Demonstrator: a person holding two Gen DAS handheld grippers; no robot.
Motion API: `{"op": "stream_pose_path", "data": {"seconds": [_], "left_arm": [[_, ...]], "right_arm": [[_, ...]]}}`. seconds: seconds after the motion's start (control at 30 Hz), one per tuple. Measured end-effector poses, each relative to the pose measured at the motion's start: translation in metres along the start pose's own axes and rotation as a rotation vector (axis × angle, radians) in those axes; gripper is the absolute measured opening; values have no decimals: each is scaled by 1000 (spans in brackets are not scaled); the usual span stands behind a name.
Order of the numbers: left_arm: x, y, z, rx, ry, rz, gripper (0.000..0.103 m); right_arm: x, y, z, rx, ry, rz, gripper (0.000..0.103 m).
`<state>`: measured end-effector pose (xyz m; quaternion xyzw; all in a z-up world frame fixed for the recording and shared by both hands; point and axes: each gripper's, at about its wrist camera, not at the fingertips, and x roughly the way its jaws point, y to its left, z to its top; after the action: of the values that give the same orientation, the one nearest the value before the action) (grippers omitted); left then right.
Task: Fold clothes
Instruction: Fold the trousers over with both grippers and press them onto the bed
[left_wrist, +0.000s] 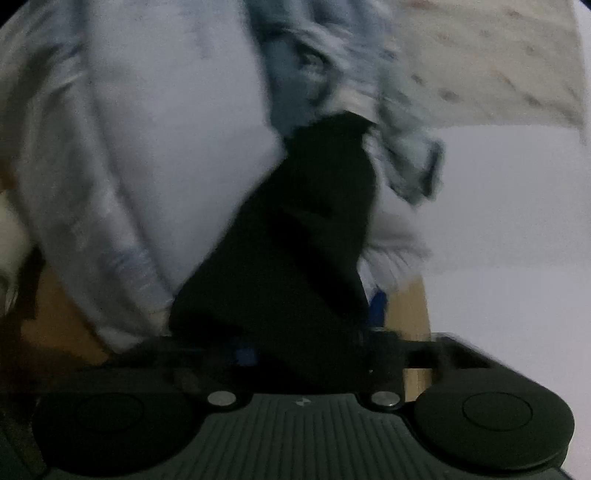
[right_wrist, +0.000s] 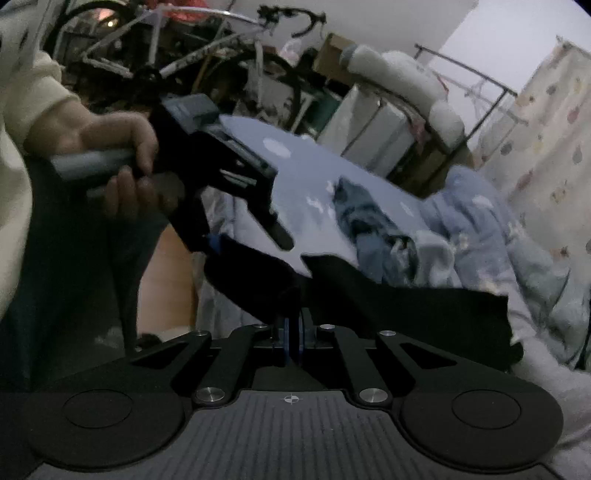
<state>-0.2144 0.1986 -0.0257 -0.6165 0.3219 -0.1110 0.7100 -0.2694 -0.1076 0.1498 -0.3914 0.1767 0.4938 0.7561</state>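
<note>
A black garment (right_wrist: 406, 310) hangs in the air over the bed, stretched between my two grippers. My right gripper (right_wrist: 293, 332) is shut on its edge, the blue pads pressed together with the cloth pinched between them. A hand (right_wrist: 110, 147) holds my left gripper (right_wrist: 245, 240) at the left, and the garment's other end rises to its blue pad. In the blurred left wrist view the black garment (left_wrist: 314, 221) fills the gap between the blue pads of my left gripper (left_wrist: 312, 328) and runs forward from them.
The bed has a pale blue sheet (right_wrist: 295, 166). A heap of blue clothes (right_wrist: 373, 229) lies mid-bed and a light quilt (right_wrist: 480, 221) at the right. A bicycle (right_wrist: 184, 55), a clothes rack (right_wrist: 461, 74) and a patterned curtain (right_wrist: 546, 129) stand behind.
</note>
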Motion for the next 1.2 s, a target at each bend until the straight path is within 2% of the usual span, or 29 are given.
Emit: {"op": "stream_pose_path", "data": {"seconds": [0.07,0.17,0.3,0.33,0.37,0.43,0.47,0.6,0.7,0.73,0.9,1.0,1.07,1.1,1.17,1.2], "left_arm": [[2,2,-2,20,-17,58,22],[8,2,-2,74,-16,119,20],[7,2,-3,119,-29,148,15],[7,1,-3,130,-31,157,15],[7,0,-3,135,-29,171,15],[7,-1,-5,142,-22,200,14],[7,-1,-6,142,-16,210,14],[8,0,-11,154,-2,238,14],[7,2,-13,150,-4,262,13],[5,4,-15,144,-4,270,13],[2,9,-14,122,-25,305,13],[4,11,-13,112,-27,322,13],[4,11,-14,113,-26,337,13],[5,12,-14,111,-26,341,13],[6,12,-14,108,-26,349,13],[5,13,-14,101,-28,351,13]], "right_arm": [[9,2,-14,12,59,31,7],[22,10,-32,10,147,82,14],[18,6,-29,77,144,140,20],[17,-1,-26,119,137,163,27],[15,-8,-24,164,127,180,39],[13,-24,-20,253,97,200,56],[13,-35,-18,299,83,203,60],[29,-89,-16,420,42,105,66],[57,-146,-23,532,7,47,78],[68,-163,-27,566,1,20,81],[136,-258,-77,769,48,-161,81],[174,-290,-108,855,103,-227,81],[188,-298,-117,874,94,-210,76],[194,-301,-120,883,85,-199,67],[192,-301,-122,896,69,-200,6],[188,-300,-119,895,52,-186,4]]}}
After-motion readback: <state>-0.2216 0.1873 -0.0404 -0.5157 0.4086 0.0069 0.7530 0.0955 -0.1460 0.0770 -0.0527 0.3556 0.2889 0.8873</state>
